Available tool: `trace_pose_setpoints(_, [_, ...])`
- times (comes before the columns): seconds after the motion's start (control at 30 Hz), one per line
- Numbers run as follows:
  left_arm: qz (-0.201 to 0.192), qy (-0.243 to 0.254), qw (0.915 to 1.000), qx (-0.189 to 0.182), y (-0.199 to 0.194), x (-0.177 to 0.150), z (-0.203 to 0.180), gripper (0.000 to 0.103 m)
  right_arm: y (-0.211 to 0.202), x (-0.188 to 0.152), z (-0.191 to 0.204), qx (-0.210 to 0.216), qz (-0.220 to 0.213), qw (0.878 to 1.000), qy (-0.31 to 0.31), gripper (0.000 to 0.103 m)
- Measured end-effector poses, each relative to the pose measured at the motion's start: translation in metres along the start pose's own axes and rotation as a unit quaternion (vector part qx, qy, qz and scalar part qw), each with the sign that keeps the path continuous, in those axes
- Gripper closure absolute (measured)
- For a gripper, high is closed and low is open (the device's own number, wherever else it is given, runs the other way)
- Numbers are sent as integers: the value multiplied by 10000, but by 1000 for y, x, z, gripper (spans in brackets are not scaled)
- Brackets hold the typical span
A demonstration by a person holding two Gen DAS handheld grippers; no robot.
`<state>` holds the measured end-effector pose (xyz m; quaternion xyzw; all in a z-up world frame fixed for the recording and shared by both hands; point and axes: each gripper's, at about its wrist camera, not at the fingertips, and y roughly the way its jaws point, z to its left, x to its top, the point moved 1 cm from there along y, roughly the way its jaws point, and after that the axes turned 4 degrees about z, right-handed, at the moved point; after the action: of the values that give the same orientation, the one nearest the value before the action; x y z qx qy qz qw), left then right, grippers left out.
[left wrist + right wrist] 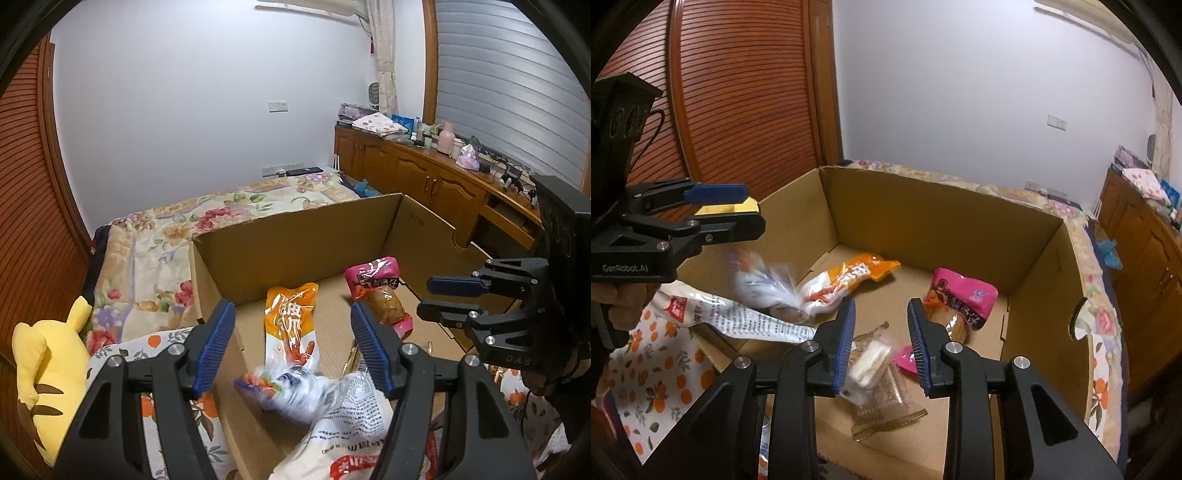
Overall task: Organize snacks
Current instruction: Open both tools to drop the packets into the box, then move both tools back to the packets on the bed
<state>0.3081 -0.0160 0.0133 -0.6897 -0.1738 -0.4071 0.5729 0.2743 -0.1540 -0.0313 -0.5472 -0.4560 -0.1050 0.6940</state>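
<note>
An open cardboard box [295, 240] [923, 214] lies on the bed. Inside it are an orange snack pack [291, 325] [849, 277], a pink snack pack [380, 291] [960, 299] and a clear wrapped snack [882, 373]. A blurred small white-blue packet [291, 391] [764, 284] is in mid-air below my left gripper. A large white bag [351, 424] [738, 314] drapes over the box's near edge. My left gripper [291, 347] [742, 210] is open and empty. My right gripper [881, 343] [432, 295] is open above the clear snack.
A yellow plush toy [48, 369] lies left of the box on an orange-print cloth [661, 369]. A floral blanket [166, 236] covers the bed. A wooden sideboard [424, 173] with clutter stands at right. A slatted wooden door [738, 92] stands behind.
</note>
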Motion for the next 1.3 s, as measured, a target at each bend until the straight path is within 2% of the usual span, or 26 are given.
trace_pose_setpoints(0.17, [-161, -65, 9998, 3, -15, -2, -4, 29, -20, -5, 3, -38, -119, 9999, 57, 66])
trace_pose_setpoints(0.3, [-278, -75, 9996, -63, -33, -7, -9, 23, -43, -15, 11, -122, -255, 9996, 89, 55])
trace_pose_setpoints(0.33, [-305, -69, 9995, -99, -39, -9, -11, 19, -47, -16, 13, -148, -279, 9995, 96, 52])
trace_pose_setpoints(0.37, [-318, -69, 9994, -127, -42, -11, -11, 16, -53, -18, 16, -175, -297, 9993, 105, 51])
trace_pose_setpoints(0.57, [-370, 11, 9992, -170, -69, -30, -24, 14, -76, -40, 31, -159, -239, 9995, 113, 48])
trace_pose_setpoints(0.83, [-352, 59, 9992, -197, -90, -68, -36, 14, -72, -88, 52, -27, 229, 9997, 6, 48])
trace_pose_setpoints(1.1, [63, 3, 9996, -288, -67, -112, -47, 14, -48, -132, 64, 146, 784, 9968, -95, 48])
trace_pose_setpoints(1.3, [325, -43, 9990, -312, -49, -133, -54, 14, -37, -144, 62, 184, 1010, 9947, -115, 47])
